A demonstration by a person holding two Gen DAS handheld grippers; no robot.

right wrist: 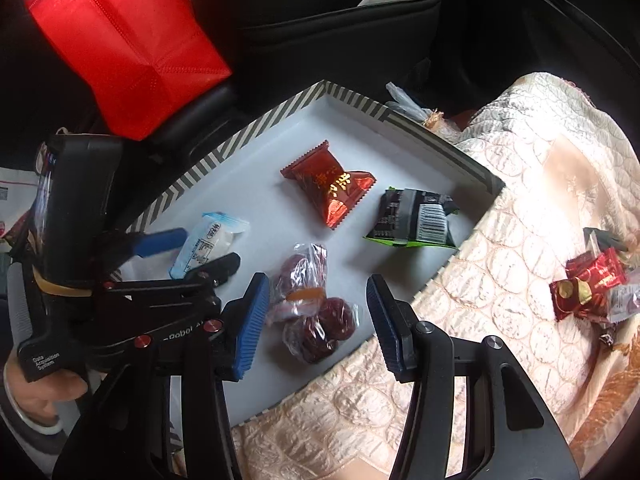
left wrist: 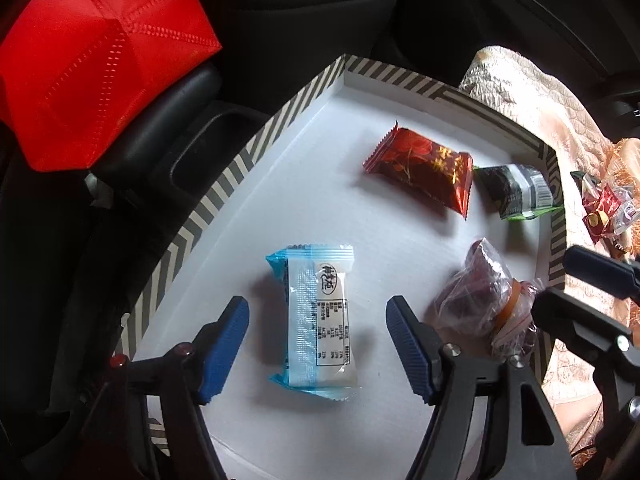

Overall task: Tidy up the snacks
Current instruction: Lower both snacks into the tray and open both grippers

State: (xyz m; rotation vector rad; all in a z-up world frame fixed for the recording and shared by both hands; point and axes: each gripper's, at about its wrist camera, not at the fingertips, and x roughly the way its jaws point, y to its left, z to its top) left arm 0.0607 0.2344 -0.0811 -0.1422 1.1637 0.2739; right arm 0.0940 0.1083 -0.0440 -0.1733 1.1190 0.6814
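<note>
Both tongs stand wide and empty over the striped tray (left wrist: 256, 160). The left tongs (left wrist: 318, 344) straddle the blue-white packet (left wrist: 316, 316) lying on the tray floor; the right tongs (right wrist: 318, 320) flank the clear bag of dates (right wrist: 312, 308). The placing step looks done; next calls for fetching the loose snacks (right wrist: 592, 288) on the quilt (right wrist: 500, 280) at right.

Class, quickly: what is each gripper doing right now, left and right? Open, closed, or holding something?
Left gripper: open, holding nothing; the blue-and-white snack packet lies between its fingers, untouched.
Right gripper: open, holding nothing; the clear bag of dark red snacks lies between its fingers.
</note>
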